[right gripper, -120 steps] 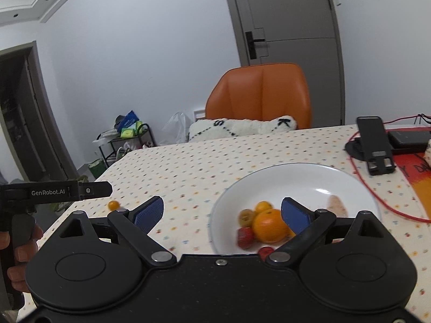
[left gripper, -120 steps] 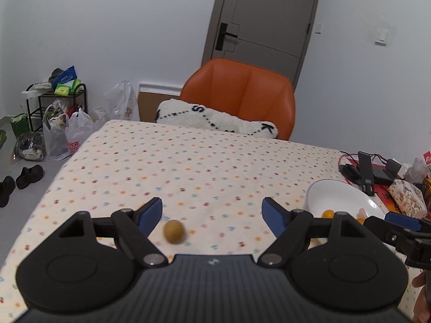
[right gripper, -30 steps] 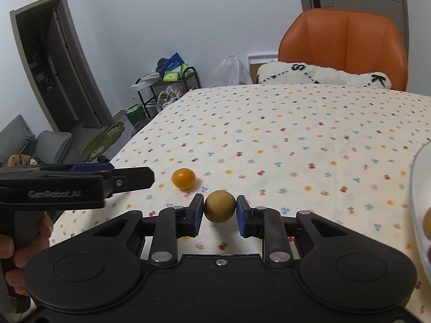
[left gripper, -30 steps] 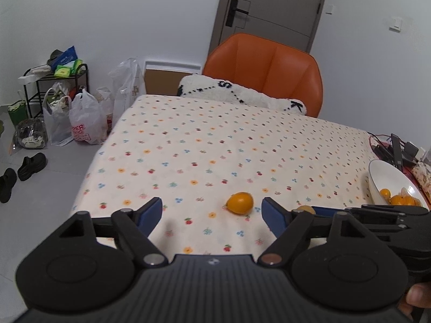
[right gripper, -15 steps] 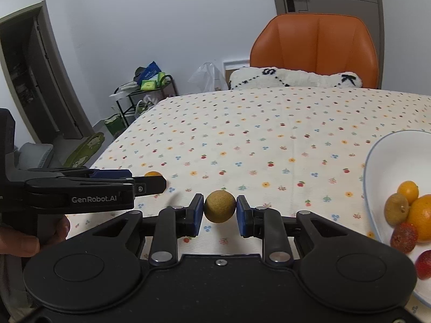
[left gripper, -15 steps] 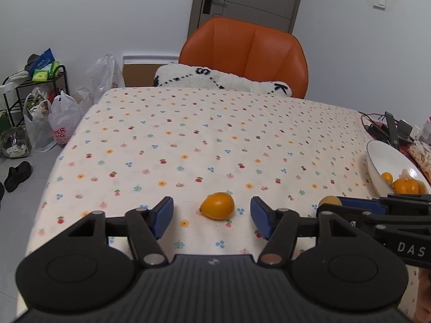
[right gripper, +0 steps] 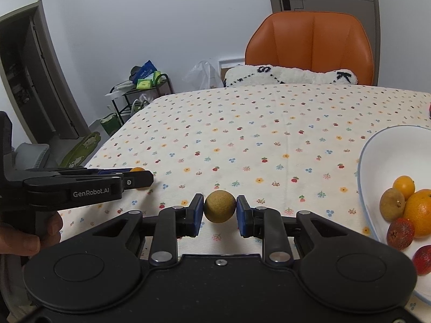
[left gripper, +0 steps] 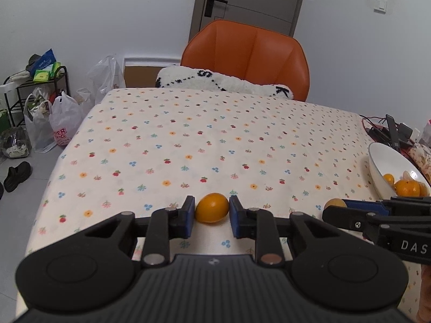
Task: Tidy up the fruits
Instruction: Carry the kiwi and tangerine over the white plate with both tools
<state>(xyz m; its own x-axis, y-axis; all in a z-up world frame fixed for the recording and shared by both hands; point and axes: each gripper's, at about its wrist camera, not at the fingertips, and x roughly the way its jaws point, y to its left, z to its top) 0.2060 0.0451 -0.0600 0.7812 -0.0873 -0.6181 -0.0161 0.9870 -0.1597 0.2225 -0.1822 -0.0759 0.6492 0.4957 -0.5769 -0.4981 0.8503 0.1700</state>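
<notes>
Evidently the gathering step is in hand, with both loose fruits caught at once and neither yet delivered. On the person's left, the left claw (left gripper: 211,216) has its blue pads drawn in against the two sides of a small smooth orange fruit (left gripper: 212,207), which sits low over the flower-patterned cloth of the worktop (left gripper: 215,140); whether it rests on the cloth or is just lifted cannot be told. The right claw (right gripper: 219,214) is likewise narrowed to a pinch on a round, rough, tan-brown fruit (right gripper: 219,206), pads touching it on either side, held clear of the cloth. To the right stands the wide white ceramic bowl (right gripper: 377,150), already holding several orange, brown and red fruits. My judgement is that the next move calls for carrying each fruit over the bowl's rim, low above the pile, and only then spreading the pads, since both fruits are round and would roll off the cloth if let go early.
</notes>
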